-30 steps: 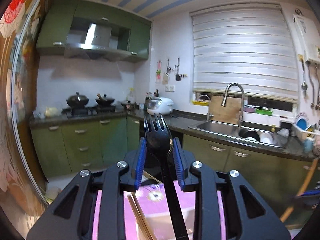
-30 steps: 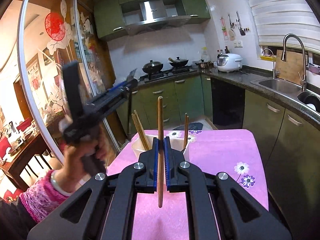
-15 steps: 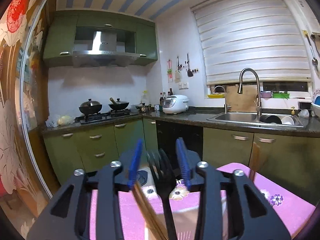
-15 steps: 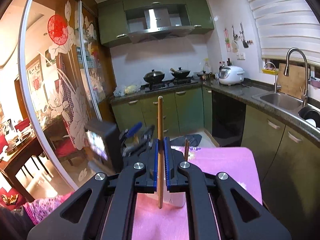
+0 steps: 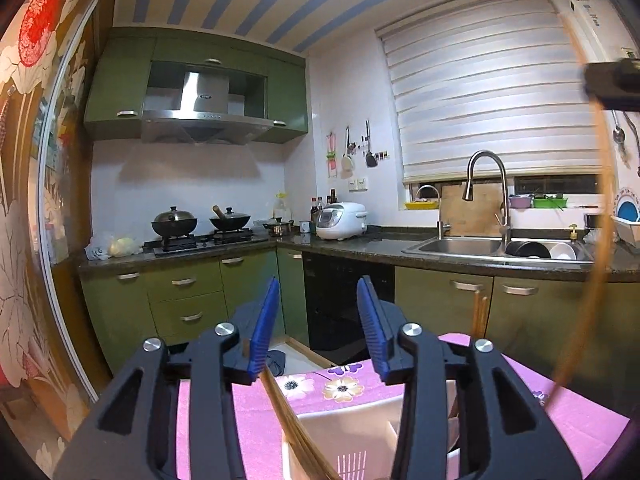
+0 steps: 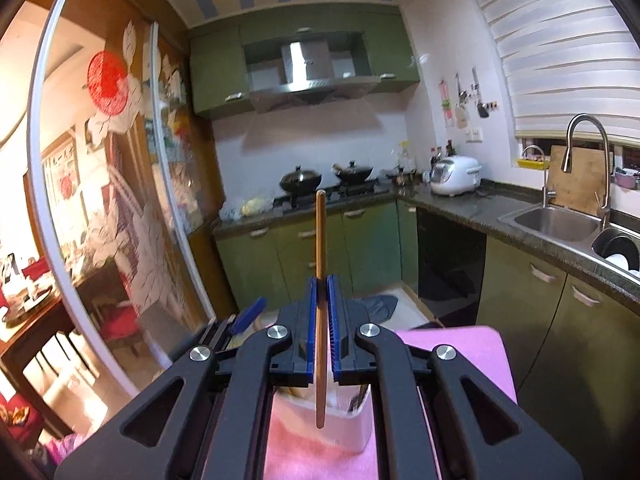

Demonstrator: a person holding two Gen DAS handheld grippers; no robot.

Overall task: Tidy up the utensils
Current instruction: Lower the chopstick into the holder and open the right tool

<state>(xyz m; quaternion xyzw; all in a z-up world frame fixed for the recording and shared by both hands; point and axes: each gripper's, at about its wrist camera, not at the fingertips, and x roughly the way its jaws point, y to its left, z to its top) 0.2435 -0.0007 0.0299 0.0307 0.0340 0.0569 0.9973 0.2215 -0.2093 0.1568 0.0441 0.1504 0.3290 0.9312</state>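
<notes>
The left gripper (image 5: 316,324) stands with its blue-padded jaws spread wide apart and nothing between them. It hovers just above a white utensil holder (image 5: 352,432) that sits on a pink floral tablecloth (image 5: 256,412). Wooden chopsticks (image 5: 296,428) lean out of the holder, angled up toward the left finger pad (image 5: 262,328) and passing just below it; contact between the two cannot be confirmed. A further wooden stick (image 5: 478,316) rises upright behind the right finger of this gripper.

The right gripper (image 6: 321,320) is clenched on a single wooden chopstick (image 6: 320,240). The chopstick is held upright, clamped near its middle between the blue pads, with its upper end well above the fingertips and its lower end hanging over the white utensil holder (image 6: 352,432). The lower tip appears to sit at or just above the holder's opening; whether it is inside cannot be determined. In the left wrist view the same chopstick appears as a blurred orange arc (image 5: 600,240) at the right edge.

From the right wrist view, part of the left gripper (image 6: 248,314) is visible low and to the left, just beside the holder.

The background contains green cabinets (image 5: 184,292), a stove with two woks (image 5: 200,226), a white rice cooker (image 5: 342,220) and a steel sink with faucet (image 5: 486,216).
</notes>
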